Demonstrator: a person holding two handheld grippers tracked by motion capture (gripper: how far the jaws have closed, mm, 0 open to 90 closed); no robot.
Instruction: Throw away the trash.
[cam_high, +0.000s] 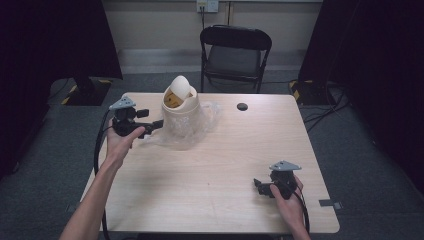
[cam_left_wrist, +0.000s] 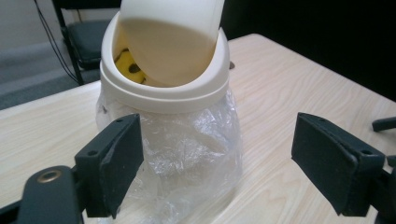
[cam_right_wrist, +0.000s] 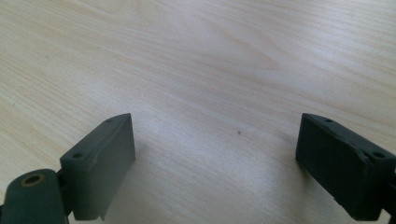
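A cream swing-lid bin (cam_high: 181, 107) stands at the back left of the wooden table (cam_high: 225, 155), and a clear plastic bag (cam_high: 192, 131) bunches around its lower half. Its lid (cam_left_wrist: 170, 42) is tipped, and something yellow (cam_left_wrist: 127, 63) shows inside. My left gripper (cam_high: 155, 124) is level with the bin's left side, pointing at it. In the left gripper view it (cam_left_wrist: 219, 140) is open, with the bag (cam_left_wrist: 187, 154) just ahead of the jaws and nothing gripped. My right gripper (cam_high: 258, 186) rests near the front right edge. Over bare wood it (cam_right_wrist: 215, 140) stands open and empty.
A small black round thing (cam_high: 242, 106) lies on the table behind and to the right of the bin. A black folding chair (cam_high: 235, 52) stands beyond the far edge. Cables (cam_high: 325, 100) run over the floor at the right.
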